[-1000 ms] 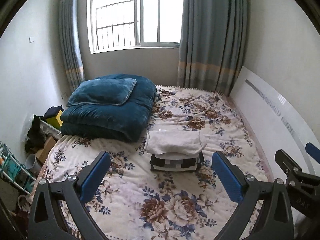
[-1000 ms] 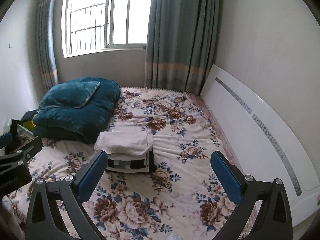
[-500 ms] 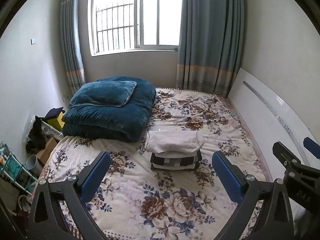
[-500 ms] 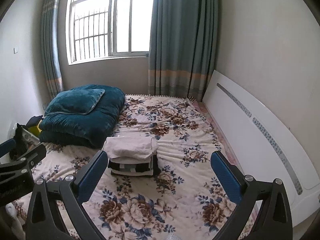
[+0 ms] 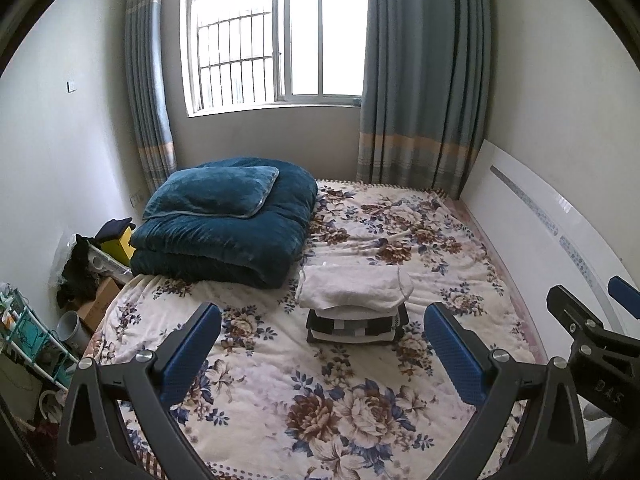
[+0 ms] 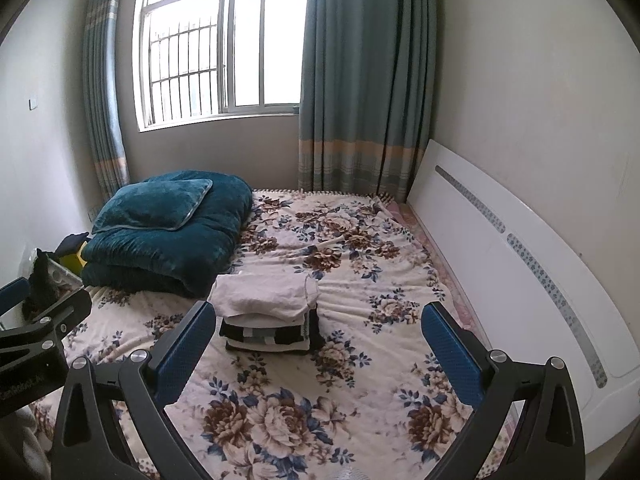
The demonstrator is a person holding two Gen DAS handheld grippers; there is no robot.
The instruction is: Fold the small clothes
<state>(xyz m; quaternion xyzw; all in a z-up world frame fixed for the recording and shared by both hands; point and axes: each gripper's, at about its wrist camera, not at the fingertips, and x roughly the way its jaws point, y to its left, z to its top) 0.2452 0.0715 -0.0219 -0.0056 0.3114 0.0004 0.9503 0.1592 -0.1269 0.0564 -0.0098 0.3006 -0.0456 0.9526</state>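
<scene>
left gripper (image 5: 322,344): fingers spread wide, nothing in them, hanging above the near end of the bed (image 5: 360,412)

right gripper (image 6: 318,344): same deal, wide apart and empty

stack of folded clothes (image 5: 354,306): mid-bed, well ahead of both, white piece on top; dead centre for the left, off toward the right gripper's left finger; long axis runs side to side

teal quilt (image 5: 228,228): behind-left, near the stack

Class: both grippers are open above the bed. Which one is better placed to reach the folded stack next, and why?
Probably the left gripper: the folded stack sits centred between its open jaws. From the right gripper it lies off toward the left finger.
</scene>
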